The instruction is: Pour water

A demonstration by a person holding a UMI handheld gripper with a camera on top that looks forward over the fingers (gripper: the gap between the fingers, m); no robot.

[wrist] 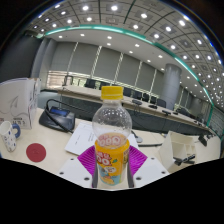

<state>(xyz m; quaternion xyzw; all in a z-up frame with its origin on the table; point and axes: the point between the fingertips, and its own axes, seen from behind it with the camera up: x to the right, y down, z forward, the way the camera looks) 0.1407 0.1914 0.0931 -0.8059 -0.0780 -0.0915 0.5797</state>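
My fingers (112, 163) are closed on a clear plastic bottle with a yellow cap (112, 134), the magenta pads (90, 157) pressing its lower part from both sides, and it stands upright between them, just above the white bench (60, 158). Its yellow-and-orange label carries some writing, but I cannot read it or make out a brand. Beyond the bottle lie a sheet of white paper (80, 138) and a dark bag (57, 118) — off to one side a red round disc (36, 152) sits on the bench, with a clear plastic container (17, 100) behind it.
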